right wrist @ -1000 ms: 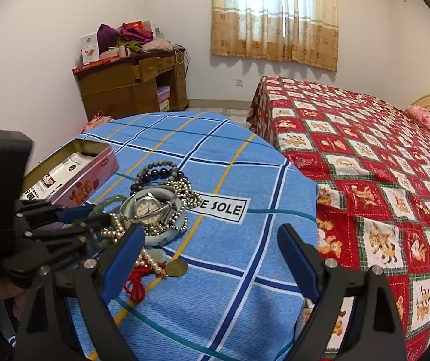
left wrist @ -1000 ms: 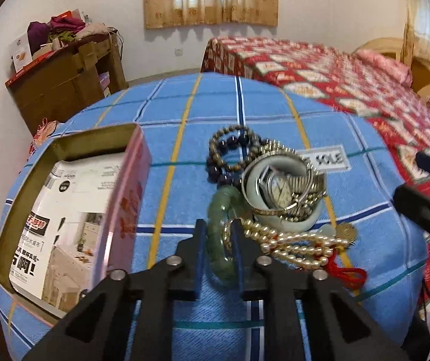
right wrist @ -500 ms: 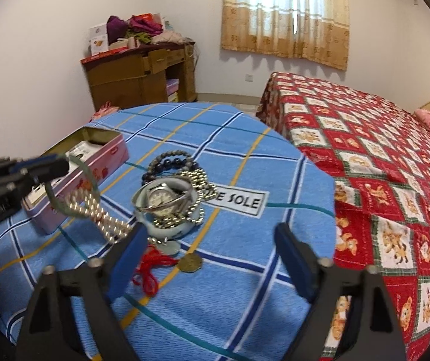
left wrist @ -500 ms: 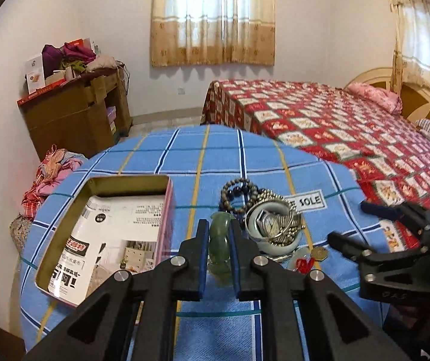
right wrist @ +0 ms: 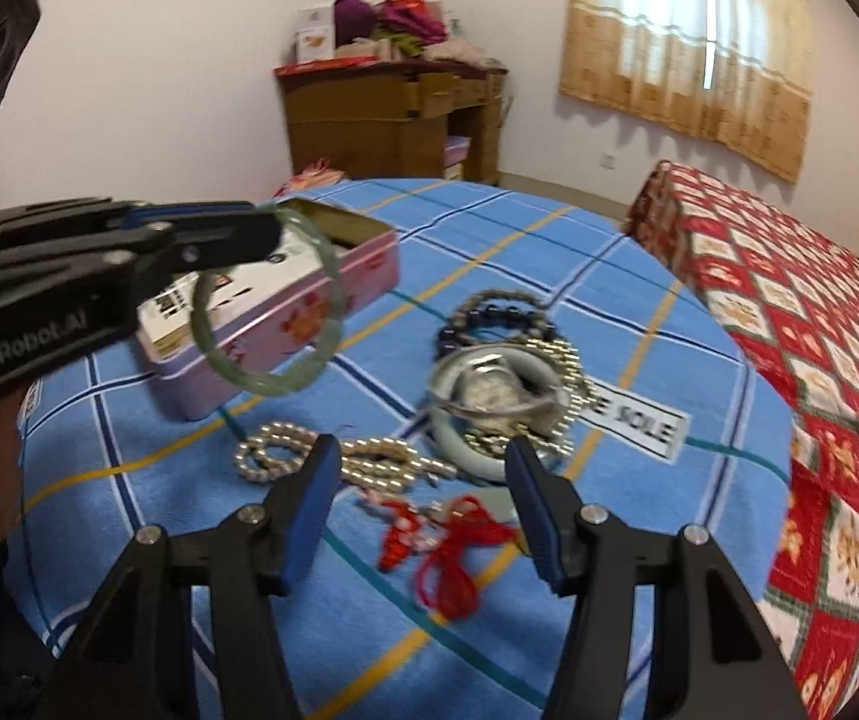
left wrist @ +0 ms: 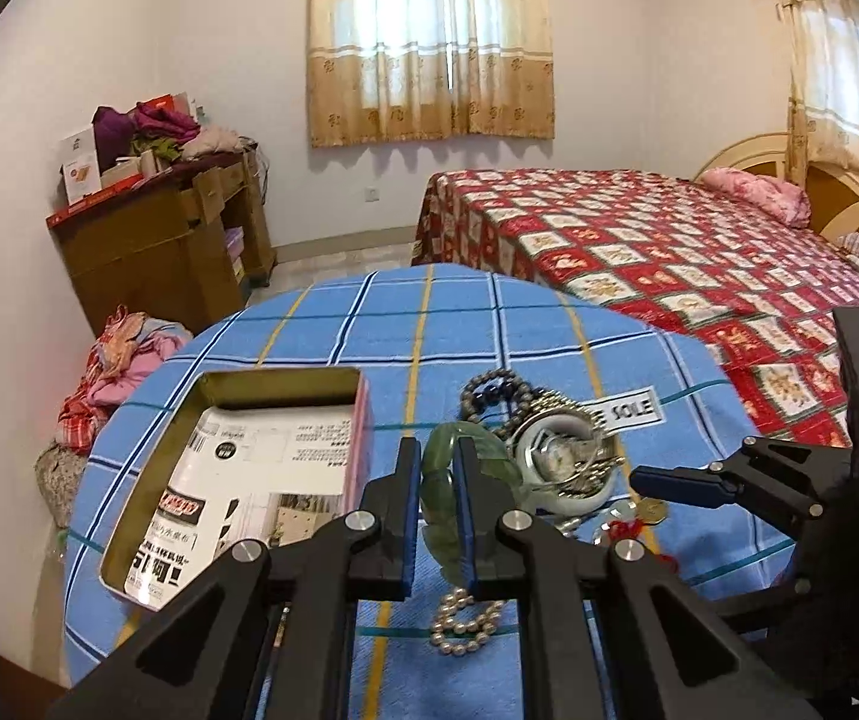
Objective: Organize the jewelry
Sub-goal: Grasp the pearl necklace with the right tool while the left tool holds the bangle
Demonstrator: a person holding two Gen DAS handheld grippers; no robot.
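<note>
While earlier among the pearls — green bangle (right wrist: 267,306) now aloft, clamped.

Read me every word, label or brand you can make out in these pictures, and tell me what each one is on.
"GenRobot.AI": on the side of the left gripper, seen from the right wrist.
"SOLE": white label on the blue checked tablecloth; its first word is partly hidden.
Printed sheet inside the pink tin: bold characters, too small and blurred to read.
White box on the wooden cabinet: print unreadable.
</note>
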